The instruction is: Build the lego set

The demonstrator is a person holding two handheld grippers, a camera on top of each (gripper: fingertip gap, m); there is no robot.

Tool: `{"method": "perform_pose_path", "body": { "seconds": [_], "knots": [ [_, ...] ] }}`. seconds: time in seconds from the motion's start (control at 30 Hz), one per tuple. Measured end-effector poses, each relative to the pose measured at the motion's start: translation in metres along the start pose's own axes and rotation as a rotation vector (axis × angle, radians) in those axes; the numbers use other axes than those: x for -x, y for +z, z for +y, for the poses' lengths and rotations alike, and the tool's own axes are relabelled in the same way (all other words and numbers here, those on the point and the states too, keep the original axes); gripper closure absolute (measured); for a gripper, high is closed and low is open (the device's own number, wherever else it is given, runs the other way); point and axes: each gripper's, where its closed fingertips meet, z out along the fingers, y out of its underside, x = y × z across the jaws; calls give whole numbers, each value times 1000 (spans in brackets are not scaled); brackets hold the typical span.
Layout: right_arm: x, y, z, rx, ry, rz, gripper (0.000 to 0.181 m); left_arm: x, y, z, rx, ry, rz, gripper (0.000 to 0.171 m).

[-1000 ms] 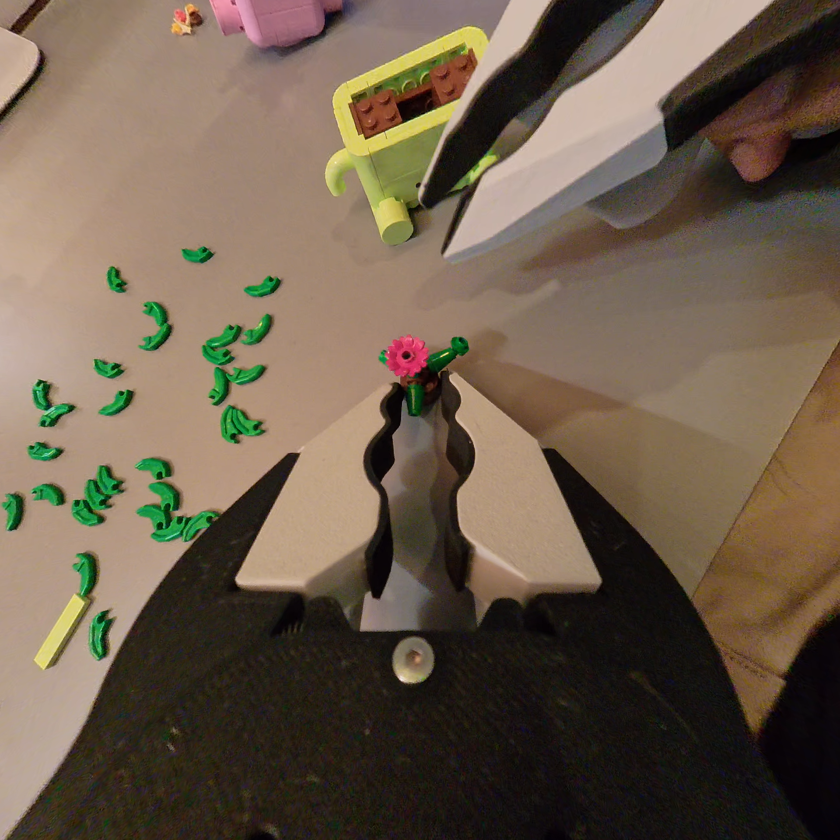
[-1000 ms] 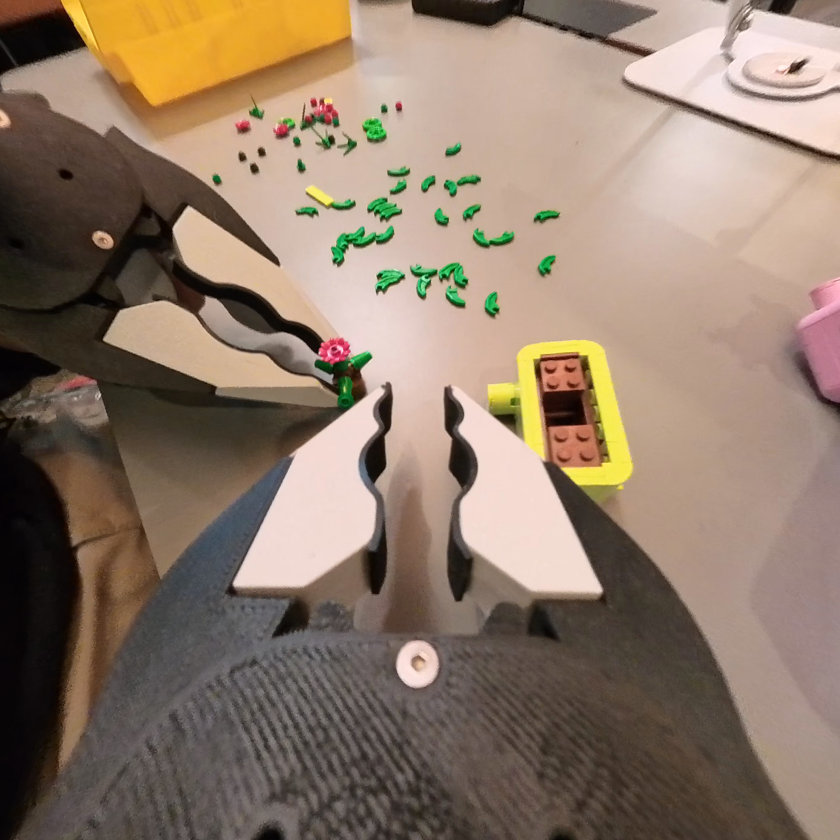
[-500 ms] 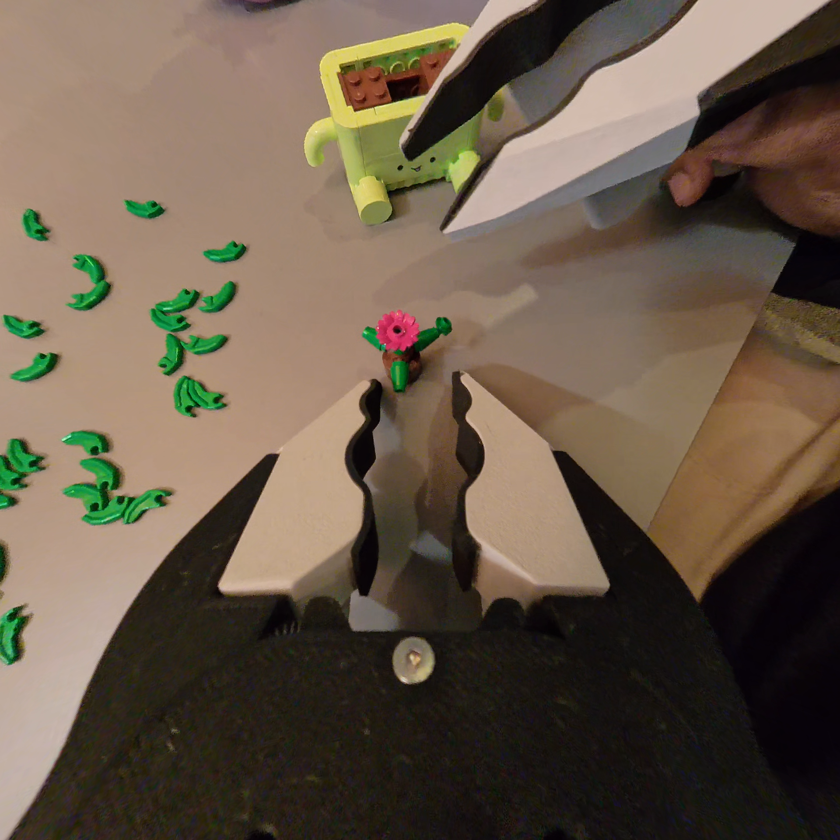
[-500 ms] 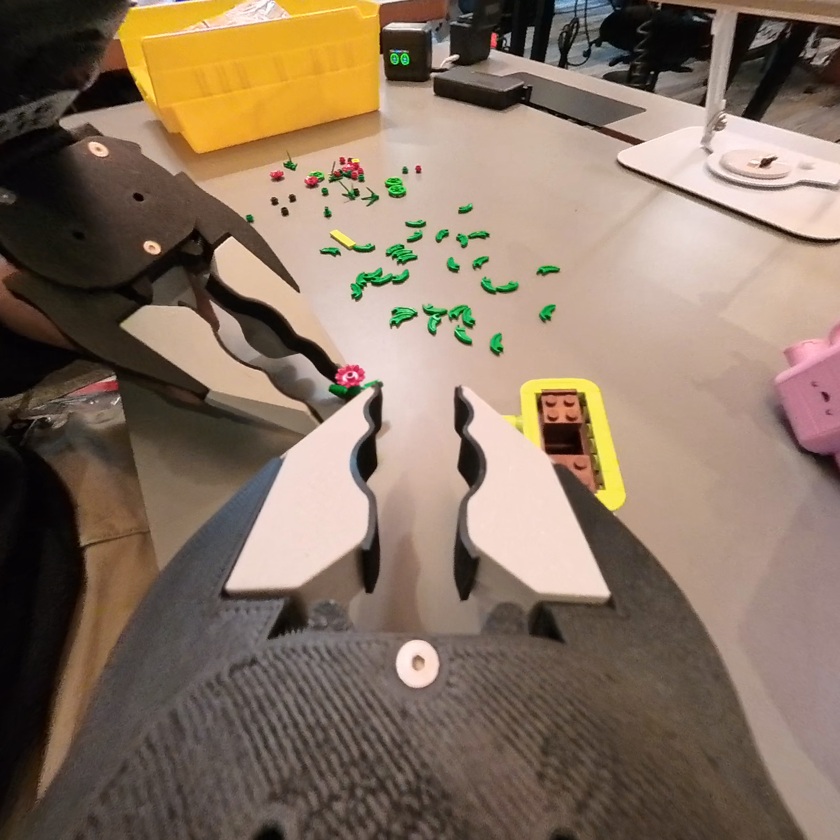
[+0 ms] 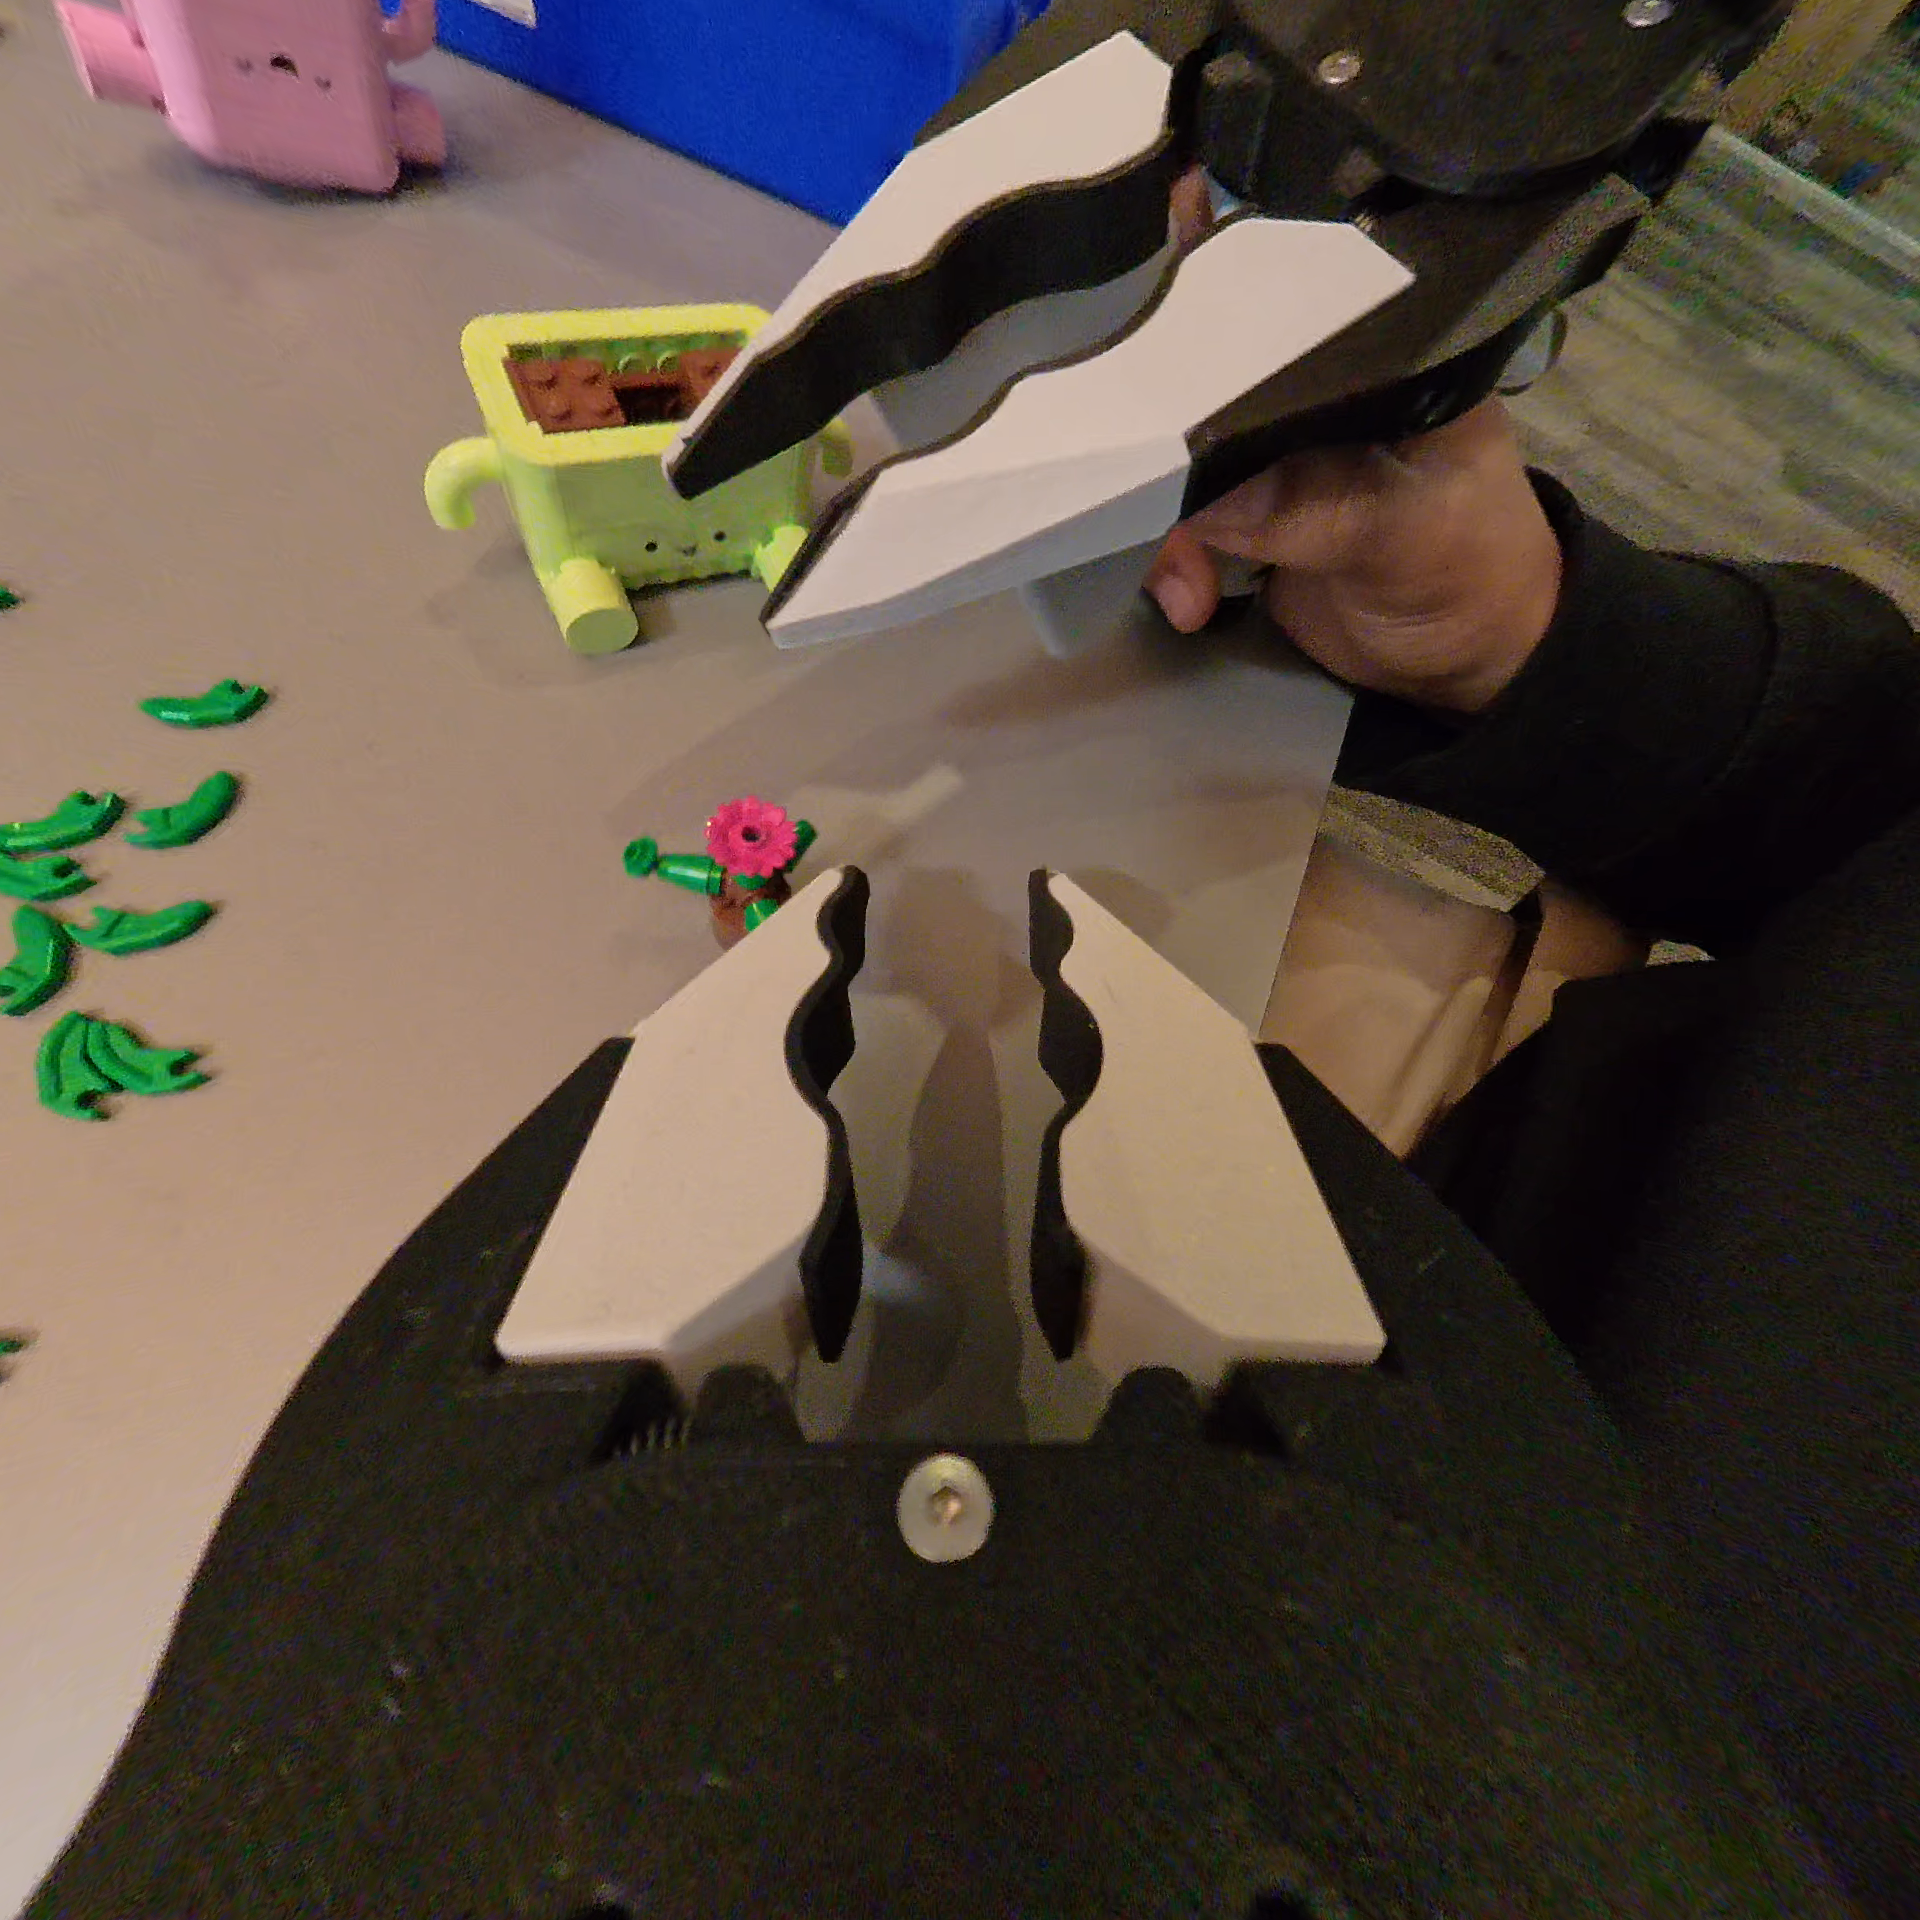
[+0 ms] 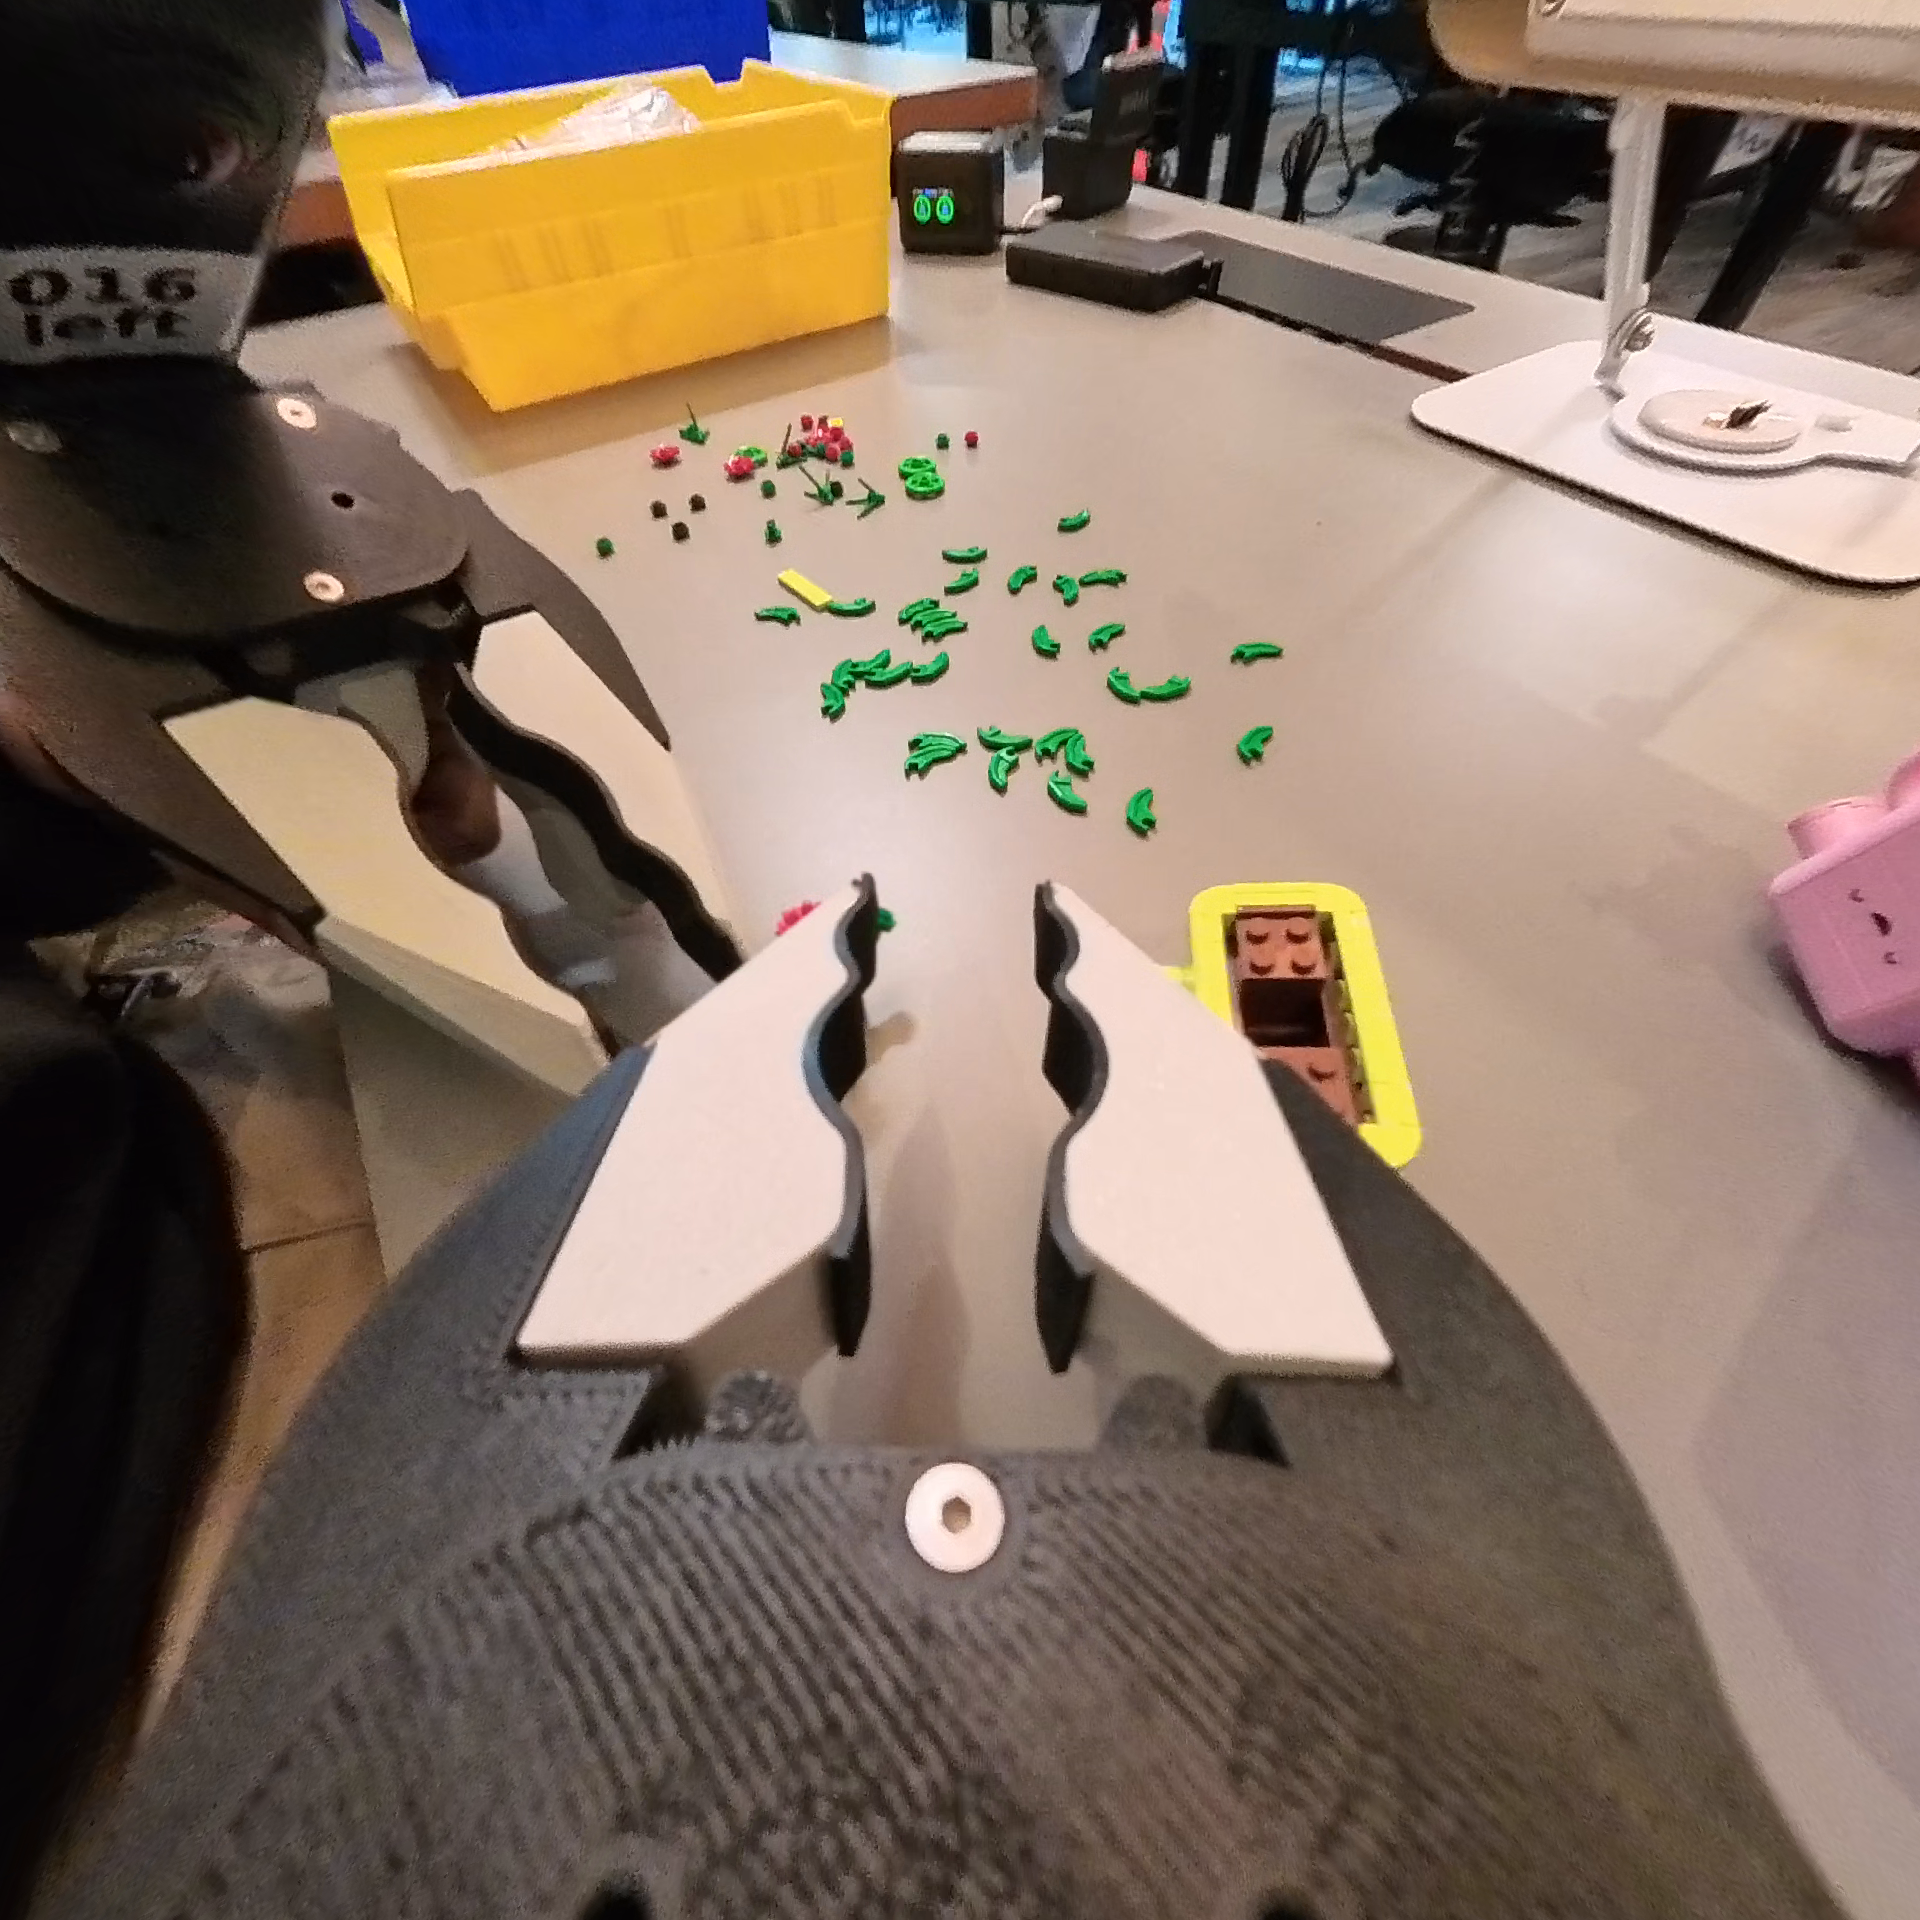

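A small flower piece [image 5: 748,844], with a pink bloom, green leaves and a brown base, lies on the grey table just ahead and left of my left gripper [image 5: 945,891]. The left gripper is open and empty. The lime-green pot [image 5: 623,488] with brown bricks in its top stands farther back. My right gripper [image 6: 953,902] is open and empty, raised above the table between the flower and the pot [image 6: 1387,997]. In the right wrist view its left finger hides most of the flower [image 6: 795,916]. The left gripper [image 6: 675,997] shows there at the left.
Several loose green leaf pieces [image 6: 987,675] and small red and green bits [image 6: 810,457] lie mid-table. A yellow bin [image 6: 644,229], black devices [image 6: 1122,265] and a white stand base [image 6: 1714,447] stand behind. A pink pot [image 5: 270,83] and a blue bin [image 5: 727,83] are beyond. The table edge [image 5: 1299,935] is close on the right.
My left gripper opened and let go of the flower piece, which now lies on the table. The left gripper drew back to the right of it. The right gripper rose, still open.
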Motion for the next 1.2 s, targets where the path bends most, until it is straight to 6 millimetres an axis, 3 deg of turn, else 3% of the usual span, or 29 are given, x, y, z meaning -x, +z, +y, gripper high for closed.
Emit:
{"method": "perform_pose_path", "body": {
  "seconds": [0.17, 0.3, 0.37, 0.43, 0.47, 0.53, 0.6, 0.7, 0.83, 0.93, 1.07, 1.2],
  "knots": [
    [-3, -8, -9, -72, 38, -10, 153, -4, -13, -8, -44, -1, 64, 158],
    [-4, -11, -12, -96, 53, -14, 153, 14, -39, -22, -117, -29, 44, 160],
    [-4, -12, -12, -103, 51, -12, 153, 50, -59, -21, -124, -21, -108, 160],
    [-4, -12, -12, -101, 46, -9, 153, 108, -92, -7, -85, -11, -369, 161],
    [-4, -11, -12, -98, 43, -6, 153, 138, -112, 8, -31, -8, -509, 170],
    [-4, -10, -11, -90, 39, -1, 155, 181, -150, 40, 75, -49, -686, 171],
    [-4, -9, -10, -82, 40, 0, 155, 201, -179, 55, 57, -116, -756, 171],
    [-4, -8, -9, -72, 43, -2, 155, 218, -212, 58, -65, -230, -797, 171],
    [-5, -7, -8, -67, 41, 1, 156, 243, -256, 82, -75, -313, -942, 171],
    [-5, -7, -8, -63, 47, -1, 156, 246, -263, 92, -121, -401, -898, 171],
    [-6, -5, -6, -50, 55, -1, 156, 236, -241, 87, -164, -460, -735, 170],
    [-6, -5, -5, -43, 56, -1, 156, 228, -223, 79, -127, -391, -705, 164]
  ]
}}
